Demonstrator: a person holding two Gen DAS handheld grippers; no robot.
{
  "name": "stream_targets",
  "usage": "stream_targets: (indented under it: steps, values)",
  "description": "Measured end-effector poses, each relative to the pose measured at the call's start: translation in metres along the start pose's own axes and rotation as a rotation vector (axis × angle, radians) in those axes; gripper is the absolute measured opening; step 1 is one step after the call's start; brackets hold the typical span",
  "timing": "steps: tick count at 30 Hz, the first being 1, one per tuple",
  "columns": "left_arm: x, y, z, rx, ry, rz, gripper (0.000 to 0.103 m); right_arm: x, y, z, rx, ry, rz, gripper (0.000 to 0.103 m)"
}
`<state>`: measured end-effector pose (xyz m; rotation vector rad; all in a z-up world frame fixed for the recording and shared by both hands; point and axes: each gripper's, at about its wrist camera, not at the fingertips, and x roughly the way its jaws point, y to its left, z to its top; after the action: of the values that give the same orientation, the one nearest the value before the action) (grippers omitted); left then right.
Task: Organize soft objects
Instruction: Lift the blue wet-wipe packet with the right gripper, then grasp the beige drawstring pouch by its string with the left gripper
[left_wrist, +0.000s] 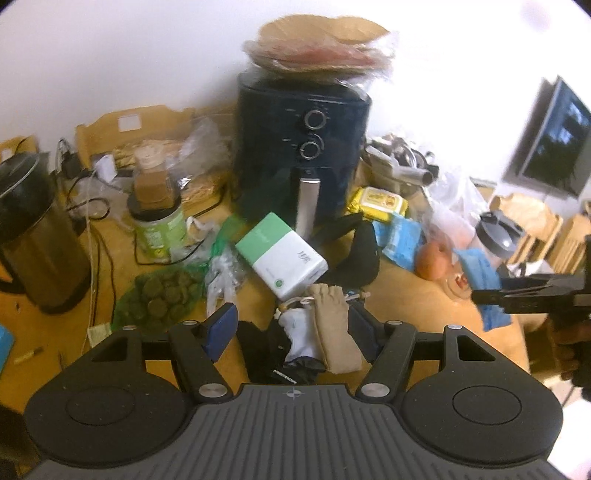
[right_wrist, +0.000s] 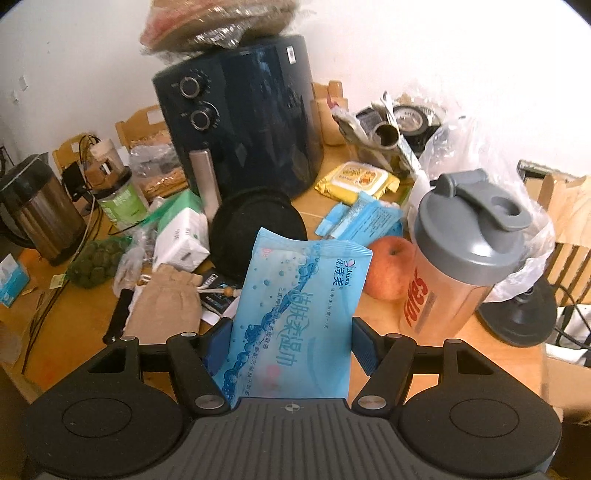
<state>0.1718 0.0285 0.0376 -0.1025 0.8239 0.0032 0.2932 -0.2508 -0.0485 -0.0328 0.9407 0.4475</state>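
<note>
My left gripper (left_wrist: 291, 328) is open above a beige drawstring pouch (left_wrist: 334, 325) and a white and black sock bundle (left_wrist: 295, 343) on the wooden table (left_wrist: 424, 314); the pouch also shows in the right wrist view (right_wrist: 166, 306). My right gripper (right_wrist: 291, 339) is shut on a blue wet-wipes pack (right_wrist: 295, 310), held up above the table. From the left wrist view the right gripper (left_wrist: 491, 291) holds that blue pack (left_wrist: 480, 277) at the right. A white and green tissue pack (left_wrist: 284, 254) lies beyond the pouch.
A dark blue air fryer (right_wrist: 240, 122) stands at the back. A shaker bottle (right_wrist: 461, 251), an apple (right_wrist: 389, 267), a black cap (right_wrist: 255, 229), yellow wipes (right_wrist: 358, 181), more blue packs (right_wrist: 362, 218), a kettle (left_wrist: 33, 232), a green jar (left_wrist: 159, 221) and a green net bag (left_wrist: 159, 295) crowd the table.
</note>
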Motion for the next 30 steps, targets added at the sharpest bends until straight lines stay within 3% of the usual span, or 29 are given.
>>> stream_targets:
  steps: [10, 21, 25, 28, 30]
  values:
    - [0.046, -0.007, 0.004, 0.098, 0.070, -0.107, 0.064, -0.037, 0.008, -0.019, 0.016, -0.044, 0.006, 0.070]
    - [0.104, -0.012, 0.005, 0.168, 0.202, -0.191, 0.053, -0.063, 0.008, -0.034, 0.047, -0.066, -0.001, 0.070]
    - [0.135, -0.010, 0.005, 0.150, 0.285, -0.221, 0.052, -0.068, 0.009, -0.035, 0.054, -0.075, -0.004, 0.070]
    - [0.158, -0.006, 0.003, 0.115, 0.346, -0.220, 0.041, -0.071, 0.012, -0.038, 0.049, -0.078, -0.009, 0.070]
    - [0.169, -0.003, 0.003, 0.091, 0.375, -0.236, 0.040, -0.073, 0.014, -0.039, 0.045, -0.081, -0.014, 0.070]
